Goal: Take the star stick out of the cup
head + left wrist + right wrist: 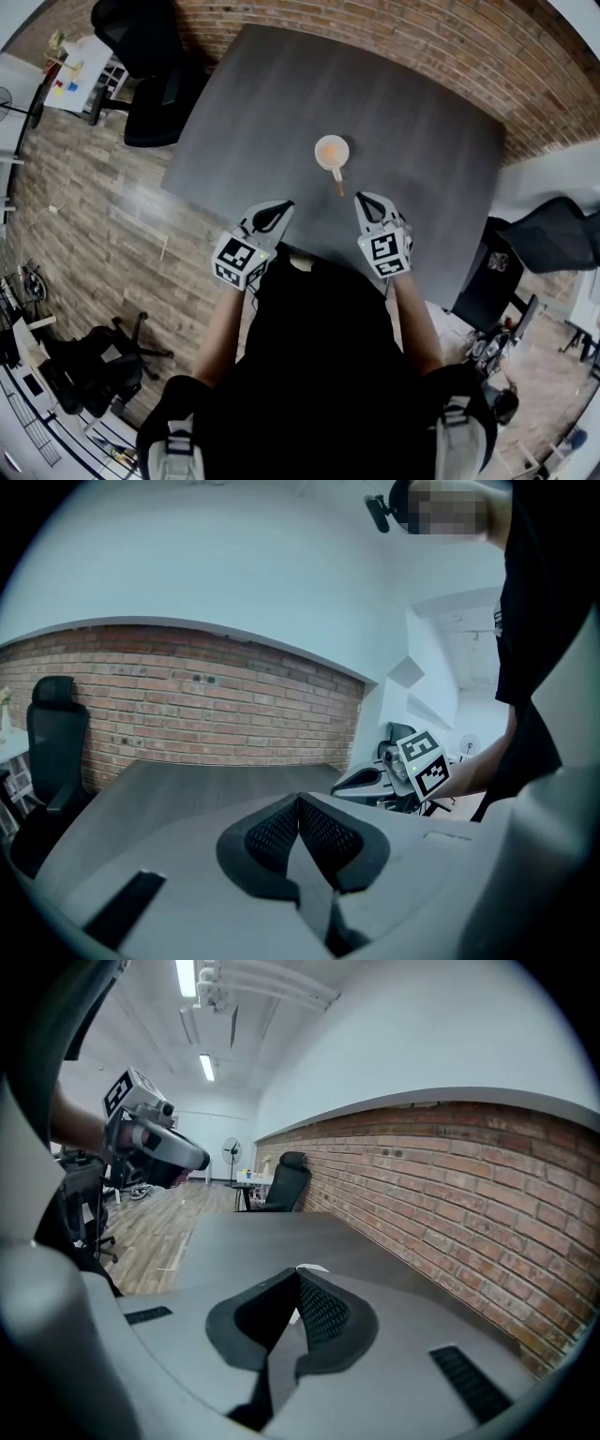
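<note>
Midway across worktop [234,112]: cup [332,151], star stick [339,183] slanting out toward near side. Nearer: left gripper [285,205] and right gripper [361,198], jaws pressed together, holding nothing.

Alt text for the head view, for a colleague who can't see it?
A pale cup stands on the dark grey table, an orange stick leaning out of it toward the person. The left gripper and right gripper hover short of it, both shut and empty.
</note>
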Available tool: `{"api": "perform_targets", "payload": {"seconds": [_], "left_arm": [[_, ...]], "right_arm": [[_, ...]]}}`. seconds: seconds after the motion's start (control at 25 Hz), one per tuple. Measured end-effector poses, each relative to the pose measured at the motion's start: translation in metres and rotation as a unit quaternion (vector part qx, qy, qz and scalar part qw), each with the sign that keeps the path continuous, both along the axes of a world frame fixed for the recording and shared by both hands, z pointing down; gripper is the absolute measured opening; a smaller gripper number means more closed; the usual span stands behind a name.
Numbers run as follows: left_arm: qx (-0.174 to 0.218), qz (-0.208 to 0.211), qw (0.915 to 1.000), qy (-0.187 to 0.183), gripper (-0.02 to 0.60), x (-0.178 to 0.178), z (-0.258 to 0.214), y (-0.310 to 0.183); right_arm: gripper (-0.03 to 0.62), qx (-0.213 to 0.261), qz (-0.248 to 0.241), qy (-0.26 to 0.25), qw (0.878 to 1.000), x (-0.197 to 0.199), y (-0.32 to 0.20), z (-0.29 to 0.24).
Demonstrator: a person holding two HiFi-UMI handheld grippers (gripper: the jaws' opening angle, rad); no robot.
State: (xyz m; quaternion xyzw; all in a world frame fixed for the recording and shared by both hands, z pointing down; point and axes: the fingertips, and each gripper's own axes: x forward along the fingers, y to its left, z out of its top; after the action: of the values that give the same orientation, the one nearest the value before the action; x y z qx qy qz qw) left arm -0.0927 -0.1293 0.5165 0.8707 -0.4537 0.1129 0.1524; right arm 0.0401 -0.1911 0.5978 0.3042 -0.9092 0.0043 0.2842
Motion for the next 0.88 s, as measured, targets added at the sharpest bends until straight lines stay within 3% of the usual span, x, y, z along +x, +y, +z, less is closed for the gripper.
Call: {"api": "perform_targets", "payload": {"seconds": [0.36, 0.88], "left_arm": [[-0.001, 0.057, 0.9983, 0.007, 0.003, -0.026, 0.001, -0.029], [-0.006, 0.138, 0.9904, 0.001, 0.002, -0.069, -0.003, -0.074]], "right_arm": [[-0.002, 0.014, 0.032, 0.005, 0.999, -0.022, -0.013, -0.001], [0.011, -0.003, 0.093, 0.006, 0.996, -0.055, -0.025, 0.006]]}}
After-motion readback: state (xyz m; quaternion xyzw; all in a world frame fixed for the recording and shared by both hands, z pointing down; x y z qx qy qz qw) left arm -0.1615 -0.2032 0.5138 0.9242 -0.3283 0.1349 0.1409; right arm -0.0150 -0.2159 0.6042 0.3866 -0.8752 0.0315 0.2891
